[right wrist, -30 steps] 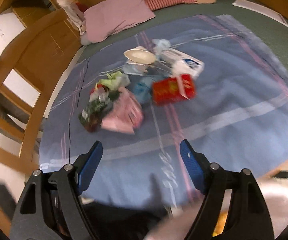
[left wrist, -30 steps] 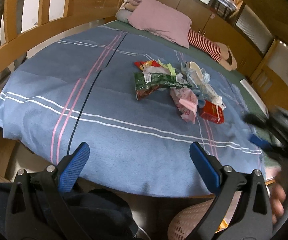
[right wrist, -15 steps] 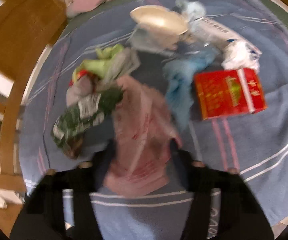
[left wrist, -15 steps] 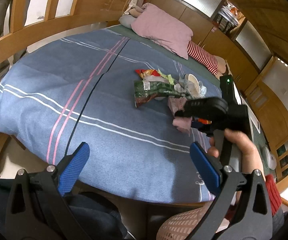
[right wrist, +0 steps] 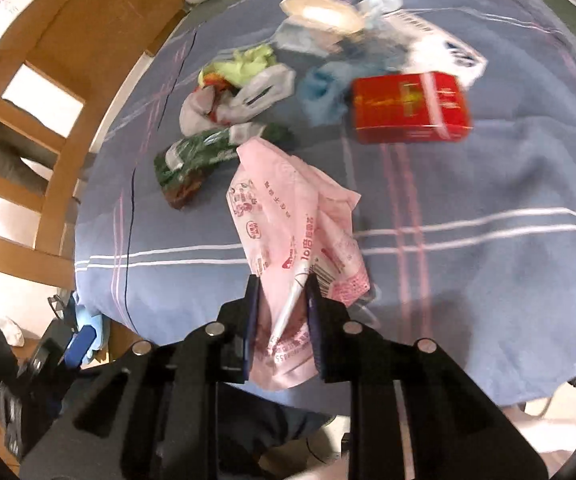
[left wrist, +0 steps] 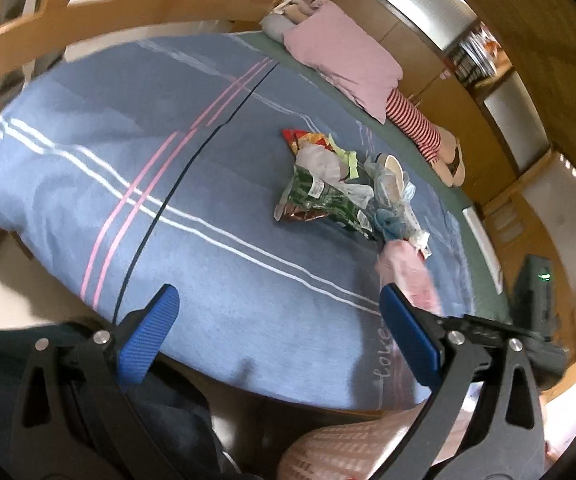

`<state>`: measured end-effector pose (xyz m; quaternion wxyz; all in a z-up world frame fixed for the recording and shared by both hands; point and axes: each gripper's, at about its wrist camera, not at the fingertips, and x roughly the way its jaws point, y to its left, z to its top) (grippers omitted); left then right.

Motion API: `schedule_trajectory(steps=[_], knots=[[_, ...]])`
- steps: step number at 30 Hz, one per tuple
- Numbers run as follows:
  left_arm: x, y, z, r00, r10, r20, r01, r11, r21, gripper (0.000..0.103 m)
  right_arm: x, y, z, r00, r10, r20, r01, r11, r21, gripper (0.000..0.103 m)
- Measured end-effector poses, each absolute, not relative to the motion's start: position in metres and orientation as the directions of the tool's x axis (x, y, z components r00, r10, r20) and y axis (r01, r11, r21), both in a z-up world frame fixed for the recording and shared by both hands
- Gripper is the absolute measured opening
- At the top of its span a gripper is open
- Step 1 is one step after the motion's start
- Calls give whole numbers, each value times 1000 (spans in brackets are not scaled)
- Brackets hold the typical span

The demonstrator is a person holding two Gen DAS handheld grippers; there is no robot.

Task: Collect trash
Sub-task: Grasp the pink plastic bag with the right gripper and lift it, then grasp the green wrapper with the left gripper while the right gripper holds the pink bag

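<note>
While your right gripper [right wrist: 282, 300] pinches the crinkled pink plastic wrapper [right wrist: 300, 216] between its nearly closed blue-padded fingers, the wrapper's printed free end fans out above the near edge of the blue striped blanket [right wrist: 488, 184]. Your left gripper [left wrist: 284, 336] hangs over that same near edge with its fingers spread wide around nothing. Toward the middle of the blanket the rest of the trash lies bunched: a glossy green snack bag [right wrist: 212, 152], a crumpled white plastic bag [right wrist: 240, 100], a wad of pale green paper [right wrist: 248, 62], a soft blue scrap [right wrist: 322, 90], a boxy red carton [right wrist: 408, 106] and a shallow cream bowl [right wrist: 320, 14]. Near the far edge lies a pink pillow [left wrist: 344, 56].
</note>
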<state>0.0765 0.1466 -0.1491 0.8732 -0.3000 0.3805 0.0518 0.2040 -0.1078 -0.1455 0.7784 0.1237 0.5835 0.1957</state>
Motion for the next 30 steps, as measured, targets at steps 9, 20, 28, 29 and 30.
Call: schedule_trajectory(steps=[9,20,28,29,30], knots=[[148,103,-142,653,-21,-757,-187,964,-188,100,175,-181,-125,382,459,-802,-23,872,489,24],[232,120,-149,641,52,-766,-201,974,-102,100,160,-221,-107,480,448,-754,23,853,522,24],[261,104,-164,622,-61,-781,-102,982,-158,100,143,-239,-113,540,412,-734,102,833,543,24],[268,95,-171,593,-56,-803,-80,989,-128,100,141,-240,-113,545,407,-732,108,832,544,24],[272,88,-177,563,-61,-824,-69,990,-121,100,139,-240,-112,548,403,-733,110,834,541,24]])
